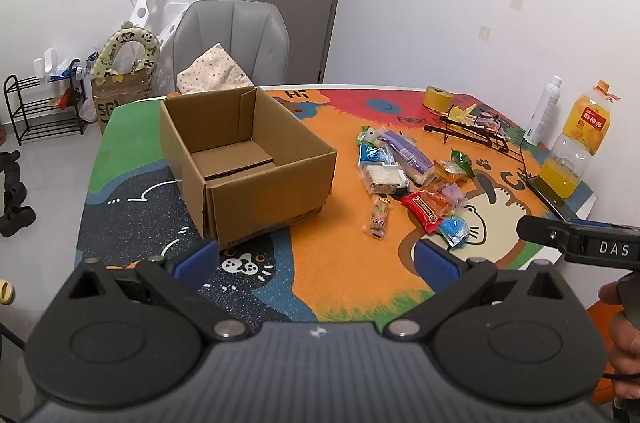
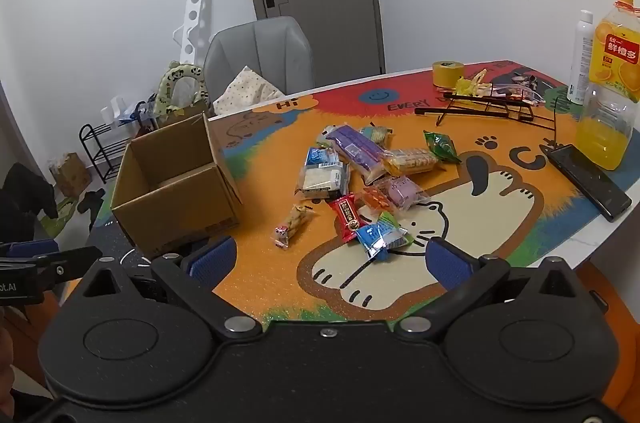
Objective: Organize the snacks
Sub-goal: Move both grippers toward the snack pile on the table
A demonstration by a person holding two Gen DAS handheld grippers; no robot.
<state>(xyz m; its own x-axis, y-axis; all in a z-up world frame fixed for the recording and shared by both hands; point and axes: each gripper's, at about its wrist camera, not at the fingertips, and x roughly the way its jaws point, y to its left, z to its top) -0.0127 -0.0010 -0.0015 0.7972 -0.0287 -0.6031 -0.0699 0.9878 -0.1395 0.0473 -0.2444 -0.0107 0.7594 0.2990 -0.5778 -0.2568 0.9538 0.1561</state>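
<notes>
An open, empty cardboard box (image 1: pixel 248 163) (image 2: pixel 176 191) stands on the left of the colourful table mat. A pile of wrapped snacks (image 1: pixel 408 171) (image 2: pixel 360 175) lies to its right: a purple pack (image 2: pixel 356 151), a red bar (image 2: pixel 347 217), a blue packet (image 2: pixel 378 239), a green packet (image 2: pixel 442 145) and a small biscuit stick pack (image 2: pixel 292 225). My left gripper (image 1: pixel 316 259) is open and empty above the near table edge, in front of the box. My right gripper (image 2: pixel 328 259) is open and empty, just short of the blue packet.
A juice bottle (image 2: pixel 612 79), white spray bottle (image 2: pixel 582 59), yellow tape roll (image 2: pixel 448 73), black wire rack (image 2: pixel 492 107) and dark phone (image 2: pixel 588 179) sit on the table's right and back. A grey chair (image 1: pixel 232 43) stands behind the table.
</notes>
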